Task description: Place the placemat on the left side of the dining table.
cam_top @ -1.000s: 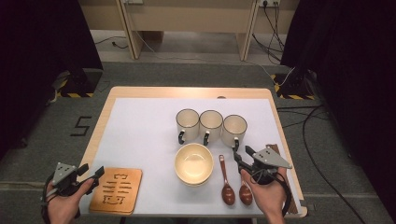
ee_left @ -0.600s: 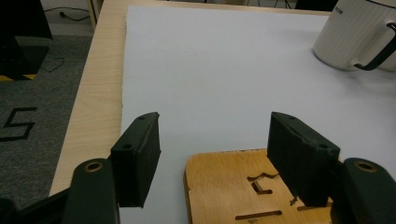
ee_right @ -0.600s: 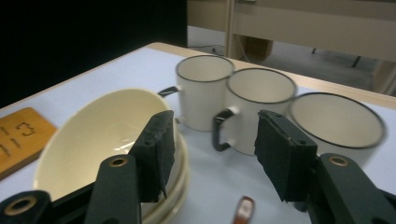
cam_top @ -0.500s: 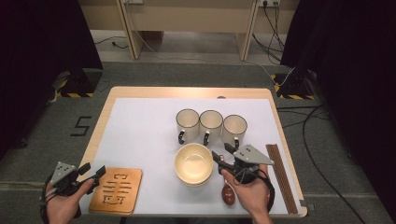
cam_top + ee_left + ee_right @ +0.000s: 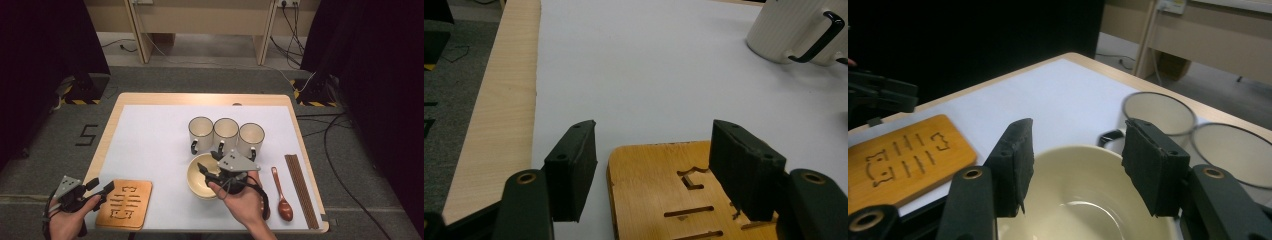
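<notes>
Two sets of tongs working over a pale wood tabletop covered by a smooth white sheet. Right tongs hovering above the rim of a round, glossy cream bowl, black jaws having just been opening and now standing wide apart, nothing pressed between the ribbed rubber pads. In the right gripper view, bowl sitting directly below and between the jaws, empty interior shining, no contact discernible. Bowl lying near the front of the tabletop, just in front of a row of three cream cylindrical mugs with dark rims and black loop handles, mugs standing upright and side by side.

Left tongs resting at the front left corner, jaws apart, straddling the near left edge of a flat, rounded-corner bamboo trivet with slots cut through in a character pattern. In the left gripper view, trivet lying between the blocky black pads; contact not determinable, no clamping evident.

Lying to the right of the bowl: a dark, polished wooden spoon, oval end toward the front edge, and a pair of long brown chopsticks set parallel near the right edge.
</notes>
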